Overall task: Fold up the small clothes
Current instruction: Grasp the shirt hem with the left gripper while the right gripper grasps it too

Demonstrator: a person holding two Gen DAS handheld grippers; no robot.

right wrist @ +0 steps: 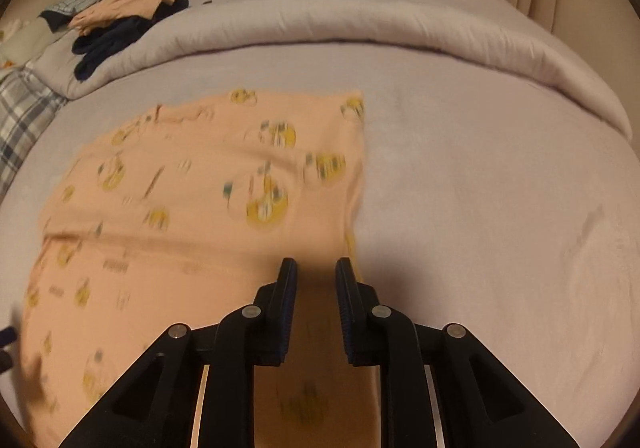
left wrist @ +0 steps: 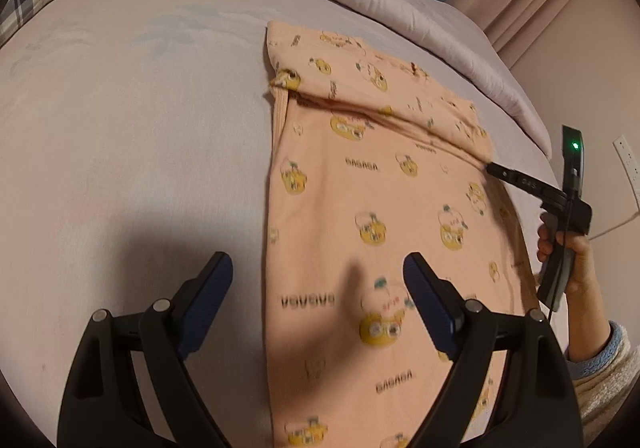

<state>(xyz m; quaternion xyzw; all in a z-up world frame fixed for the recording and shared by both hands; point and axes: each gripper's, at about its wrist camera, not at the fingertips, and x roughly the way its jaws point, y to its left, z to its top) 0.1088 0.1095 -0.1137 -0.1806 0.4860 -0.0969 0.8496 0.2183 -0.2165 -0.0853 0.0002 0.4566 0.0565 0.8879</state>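
Note:
A peach garment [left wrist: 360, 188] printed with yellow cartoon figures lies flat on the lilac bedsheet [left wrist: 140, 128], its far end folded back over itself. My left gripper [left wrist: 318, 268] hovers wide open above the garment's left edge at its near part, one finger over the sheet and the other over the cloth. In the left wrist view, my right gripper [left wrist: 490, 167] has its tip at the right corner of the fold. In its own view the right gripper [right wrist: 316, 268] shows a narrow gap over the garment [right wrist: 180, 188] at its right edge, with no cloth pinched between the pads.
A rolled grey duvet [right wrist: 400, 28] runs along the far side of the bed. A pile of peach and navy clothes [right wrist: 132, 4] sits on it at the back left, by a plaid pillow [right wrist: 20, 116]. A person's hand [left wrist: 576, 260] holds the right gripper's handle.

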